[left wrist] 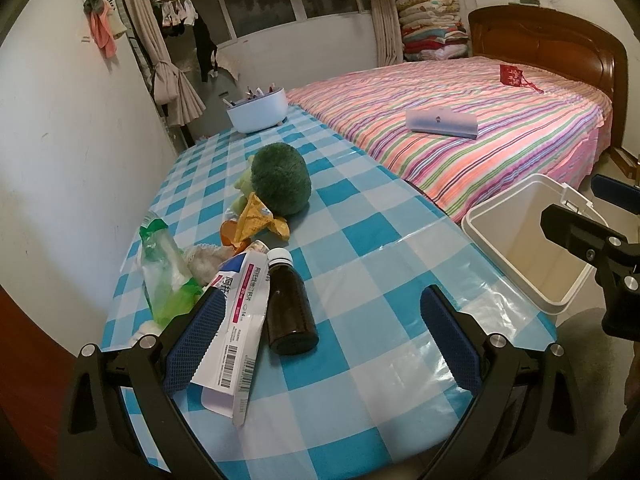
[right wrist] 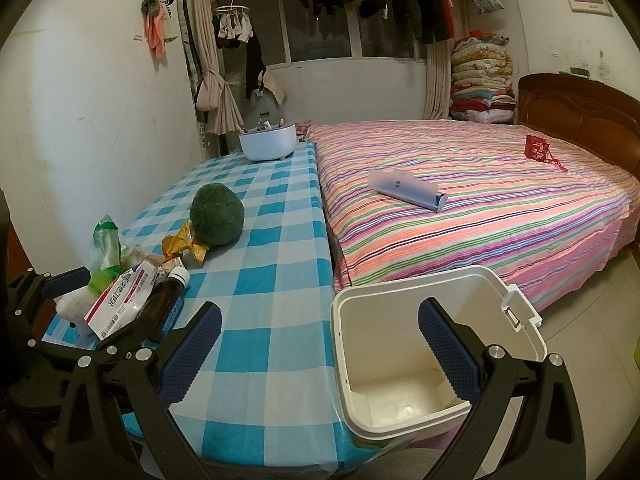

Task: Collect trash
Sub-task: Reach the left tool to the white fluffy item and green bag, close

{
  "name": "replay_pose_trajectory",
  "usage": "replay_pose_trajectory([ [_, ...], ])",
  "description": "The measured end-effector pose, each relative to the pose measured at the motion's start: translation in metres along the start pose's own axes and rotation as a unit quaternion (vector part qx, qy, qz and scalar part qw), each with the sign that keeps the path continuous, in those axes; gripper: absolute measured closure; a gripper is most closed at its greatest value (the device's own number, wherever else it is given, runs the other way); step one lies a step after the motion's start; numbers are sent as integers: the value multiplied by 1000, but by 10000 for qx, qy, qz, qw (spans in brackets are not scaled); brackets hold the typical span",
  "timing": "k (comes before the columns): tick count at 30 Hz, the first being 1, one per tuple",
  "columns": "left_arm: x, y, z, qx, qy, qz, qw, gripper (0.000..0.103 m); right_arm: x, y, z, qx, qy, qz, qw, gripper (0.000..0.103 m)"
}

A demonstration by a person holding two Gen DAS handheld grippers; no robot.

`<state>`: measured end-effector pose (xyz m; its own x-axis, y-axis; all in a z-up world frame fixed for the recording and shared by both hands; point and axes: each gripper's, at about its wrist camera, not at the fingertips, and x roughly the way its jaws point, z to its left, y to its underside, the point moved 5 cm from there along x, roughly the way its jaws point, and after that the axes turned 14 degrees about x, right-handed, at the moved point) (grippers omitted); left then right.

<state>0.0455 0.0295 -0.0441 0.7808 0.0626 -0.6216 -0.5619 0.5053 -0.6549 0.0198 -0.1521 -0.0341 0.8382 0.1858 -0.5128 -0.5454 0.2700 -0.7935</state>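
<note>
Here the left hand-held gripper (left wrist: pixel 320 340) hangs low over the near end of the desk (left wrist: pixel 360 248), its 2 blue-padded fingers spread wide apart and clamped on nothing. Between them lie a brown medicine bottle (left wrist: pixel 290 304) with a white cap, on its side, and a flattened white and pink medicine box (left wrist: pixel 236 320) that rests against the left finger's pad. Just beyond these sit a green and clear plastic bag (left wrist: pixel 166 276), a crumpled yellow wrapper (left wrist: pixel 258 220) and a pale wad of tissue (left wrist: pixel 204 260), all bunched near the desk's left edge. A green plush broccoli (left wrist: pixel 280 178) touches the wrapper from behind. Far down the checked cloth stands a white tub (left wrist: pixel 258 114) filled with small items.

The right hand-held gripper (right wrist: pixel 320 348) is also spread open and grips nothing. Its right finger sits over the mouth of a white trash bin (right wrist: pixel 400 292), which stands on the floor just beside the desk's right edge, lid flipped back, with little visible inside. Behind the bin runs a bed (right wrist: pixel 500 208) in striped sheets, carrying a pale folder (right wrist: pixel 404 188) and a small red pouch (right wrist: pixel 538 148).
</note>
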Motion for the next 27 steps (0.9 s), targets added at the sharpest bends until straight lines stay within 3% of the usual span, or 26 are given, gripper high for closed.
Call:
replay_pose_trajectory([
  [17,0,7,13,-179,-102,77,9998,6,5,1,9,-92,-48,12,9999,7],
  [27,4,36,55,-570,-350,288,9973,6,17,4,33,-279,-352,114,9989,7],
])
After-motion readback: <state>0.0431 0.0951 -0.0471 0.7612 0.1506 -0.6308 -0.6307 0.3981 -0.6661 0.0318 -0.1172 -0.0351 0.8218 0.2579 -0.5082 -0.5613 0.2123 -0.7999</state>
